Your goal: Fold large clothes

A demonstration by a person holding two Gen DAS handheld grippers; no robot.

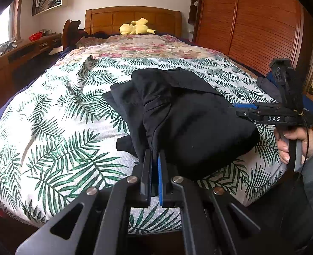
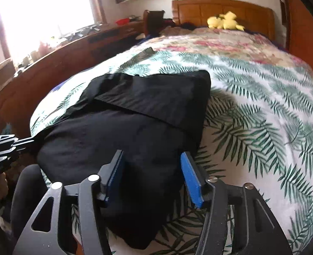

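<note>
The left gripper [image 1: 155, 155], at lower centre of the left wrist view, has its jaws nearly together, pinching a seam edge of the black garment [image 1: 177, 119]. The right gripper [image 2: 153, 159], at lower centre of the right wrist view, has its jaws spread wide, straddling the near edge of the garment without clamping it.

Risks, as judged:
- The left pinch takes only a thin edge. A sideways pull may slip the fabric out and undo the fold.
- The right jaws, if closed here, may gather several layers and drag the stack askew.
- The garment lies at the near edge of the bed [image 2: 262, 110], partly overhanging; a push toward the lower frame may slide it off.

Materials: the garment is matte, soft black cloth, folded into a rough, thick rectangle with one overlapping flap [image 2: 156, 97] across its far half. The bedcover is light woven fabric printed with green palm fronds, slightly wrinkled. The gripper pads [image 2: 191, 180] are flat blue strips on black rigid fingers.
</note>
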